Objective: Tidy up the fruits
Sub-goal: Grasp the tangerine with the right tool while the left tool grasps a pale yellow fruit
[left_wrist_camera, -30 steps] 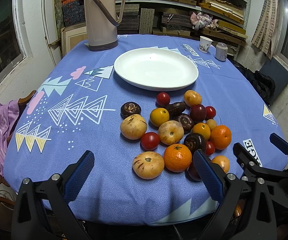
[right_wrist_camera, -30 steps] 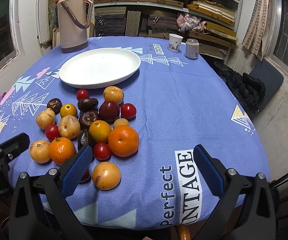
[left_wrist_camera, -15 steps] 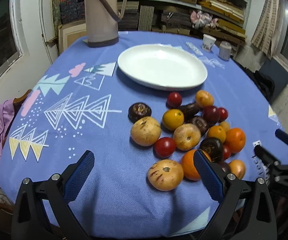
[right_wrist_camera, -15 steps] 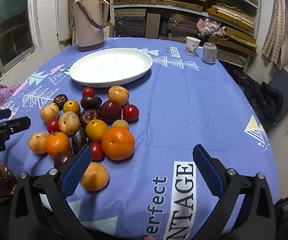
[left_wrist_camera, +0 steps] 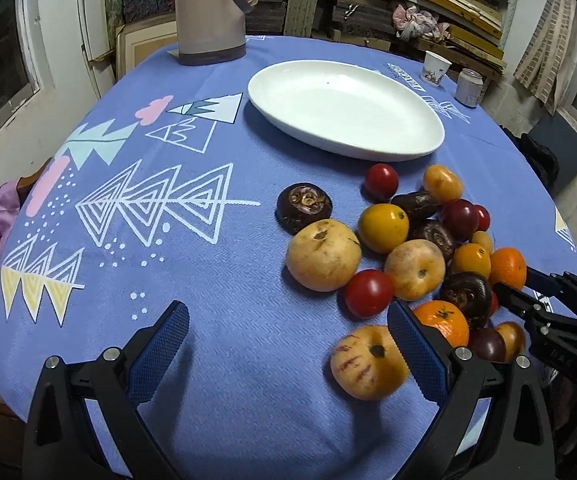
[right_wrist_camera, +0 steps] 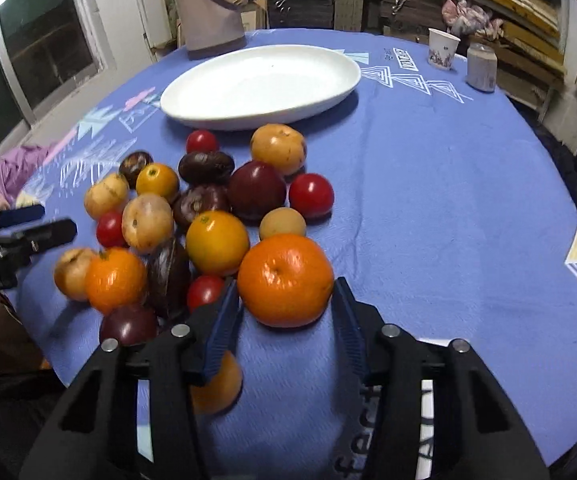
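Closing in on the big orange (right_wrist_camera: 285, 280) with the right gripper (right_wrist_camera: 286, 312), jaws narrowing, fruit sitting right between the blue pads (right_wrist_camera: 224, 324) near their tips. Can't say for sure whether the pads are pressing on the peel yet, looks like a sliver of gap on both sides. Still resting on the blue tablecloth (right_wrist_camera: 428, 200), toward the near edge of the tabletop, at the front of the fruit pile.

Left gripper (left_wrist_camera: 288, 340) hanging wide open over bare cloth near the near edge, nothing between the fingers. Right-hand pad (left_wrist_camera: 412, 344) just beside a streaky yellow melon-looking fruit (left_wrist_camera: 368, 362) and overlapping a smaller orange (left_wrist_camera: 444, 322) in the left wrist view.

Rest of the pile bunched together mid-table toward the near edge: red tomatoes (right_wrist_camera: 311, 196), dark plums (right_wrist_camera: 257, 186), yellow-orange citrus (right_wrist_camera: 217, 242), pale tan round ones (left_wrist_camera: 322, 254), some dark brown knobbly things (left_wrist_camera: 303, 206).

White oval plate (left_wrist_camera: 344, 108) sitting empty past the pile, toward the far edge. Thermos jug (left_wrist_camera: 208, 12) at the far edge, paper cup (right_wrist_camera: 443, 48) and a small can (right_wrist_camera: 481, 66) off at the far right edge.
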{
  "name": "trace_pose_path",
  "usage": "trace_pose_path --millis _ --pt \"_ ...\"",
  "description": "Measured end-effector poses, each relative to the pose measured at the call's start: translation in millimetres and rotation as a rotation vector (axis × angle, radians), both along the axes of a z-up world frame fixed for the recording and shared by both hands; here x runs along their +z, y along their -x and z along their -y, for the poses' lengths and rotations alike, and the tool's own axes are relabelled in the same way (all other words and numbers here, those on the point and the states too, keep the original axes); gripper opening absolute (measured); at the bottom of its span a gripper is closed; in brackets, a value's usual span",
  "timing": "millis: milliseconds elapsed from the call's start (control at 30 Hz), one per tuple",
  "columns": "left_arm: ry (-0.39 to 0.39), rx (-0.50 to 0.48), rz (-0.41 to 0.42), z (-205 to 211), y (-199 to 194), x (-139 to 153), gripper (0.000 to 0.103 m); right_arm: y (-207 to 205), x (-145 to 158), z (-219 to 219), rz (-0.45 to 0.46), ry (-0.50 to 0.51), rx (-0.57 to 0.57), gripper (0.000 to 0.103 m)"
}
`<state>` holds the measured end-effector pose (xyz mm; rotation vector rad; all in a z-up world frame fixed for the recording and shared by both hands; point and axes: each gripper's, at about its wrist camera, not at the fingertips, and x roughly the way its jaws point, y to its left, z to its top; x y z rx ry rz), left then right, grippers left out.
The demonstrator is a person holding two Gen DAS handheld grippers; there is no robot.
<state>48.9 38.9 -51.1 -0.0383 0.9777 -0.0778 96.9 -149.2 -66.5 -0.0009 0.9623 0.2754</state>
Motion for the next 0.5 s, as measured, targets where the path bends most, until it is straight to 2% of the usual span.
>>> trace_pose_path --millis 300,500 --pt "0.049 -0.027 -0.019 -0.4 -18.6 -7.0 0.1 -10.2 -1.8 16.5 -0.023 -0.116 -0.001 0.047" --pt "0.087 -0.009 -0.054 -9.8 -36.6 -13.9 0.1 -8.9 -2.6 29.0 -0.027 -0.135 -0.022 0.047"
